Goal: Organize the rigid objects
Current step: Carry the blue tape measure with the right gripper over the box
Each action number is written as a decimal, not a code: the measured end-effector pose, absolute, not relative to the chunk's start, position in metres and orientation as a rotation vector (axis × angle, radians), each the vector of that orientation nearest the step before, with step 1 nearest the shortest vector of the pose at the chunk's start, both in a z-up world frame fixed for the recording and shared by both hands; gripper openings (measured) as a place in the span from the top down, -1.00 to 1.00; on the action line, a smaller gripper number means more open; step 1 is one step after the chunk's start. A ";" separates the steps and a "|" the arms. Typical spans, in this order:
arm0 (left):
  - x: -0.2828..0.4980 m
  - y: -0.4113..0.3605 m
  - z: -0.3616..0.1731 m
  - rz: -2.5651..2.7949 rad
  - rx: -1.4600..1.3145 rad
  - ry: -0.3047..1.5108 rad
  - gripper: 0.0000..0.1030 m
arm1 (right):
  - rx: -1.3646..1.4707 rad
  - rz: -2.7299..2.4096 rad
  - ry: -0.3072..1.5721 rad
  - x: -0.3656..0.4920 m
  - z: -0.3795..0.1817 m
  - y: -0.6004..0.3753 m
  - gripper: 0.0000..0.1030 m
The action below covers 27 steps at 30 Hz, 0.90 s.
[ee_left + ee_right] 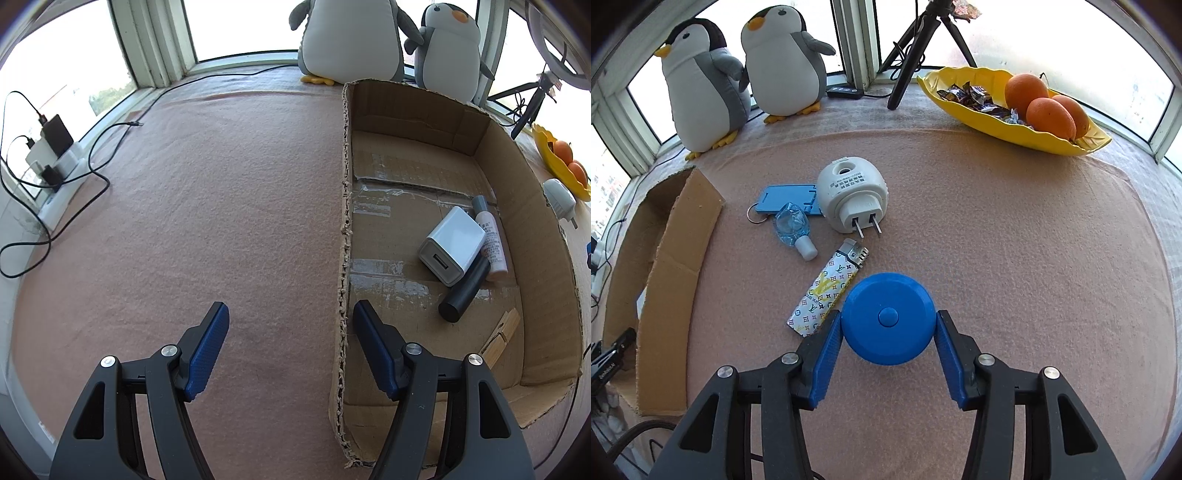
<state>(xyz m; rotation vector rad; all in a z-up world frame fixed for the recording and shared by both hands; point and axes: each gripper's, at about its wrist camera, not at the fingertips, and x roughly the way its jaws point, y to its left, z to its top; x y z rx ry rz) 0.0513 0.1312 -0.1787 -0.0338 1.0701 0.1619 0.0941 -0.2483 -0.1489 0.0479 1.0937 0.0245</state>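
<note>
Four small items already lie in the open cardboard box (517,206), the right gripper (888,325) clamps a round blue plastic disc (886,319) at lower centre, four wait on the blanket, while the left gripper (291,325) gapes empty.

Bay of windows (236,26) with pale, worn frames wraps the far edge, daylight blown out white behind the glass. Surface covered by a pinkish felt cloth (221,206), lit evenly. Two plush penguins (746,74) stand on the sill side, black tripod (916,48) beside them; power strip (55,162) with cables at the left edge.
</note>
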 end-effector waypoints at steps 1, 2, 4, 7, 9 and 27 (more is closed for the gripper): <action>0.052 0.131 -0.179 0.162 -0.034 1.070 -0.36 | 0.048 0.034 1.086 0.092 -0.145 -0.244 0.11; 0.052 0.131 -0.178 0.161 -0.034 1.069 -0.36 | 0.049 0.046 1.079 0.091 -0.140 -0.240 0.11; 0.052 0.131 -0.178 0.162 -0.035 1.069 -0.36 | 0.046 0.075 1.064 0.090 -0.132 -0.229 0.11; 0.052 0.130 -0.178 0.162 -0.037 1.067 -0.36 | 0.030 0.123 1.044 0.089 -0.120 -0.210 0.11; 0.052 0.130 -0.178 0.162 -0.037 1.065 -0.36 | 0.017 0.158 1.033 0.087 -0.112 -0.195 0.11; 0.049 0.131 -0.179 0.162 -0.044 1.060 -0.36 | -0.127 0.385 0.986 0.125 -0.093 -0.071 0.10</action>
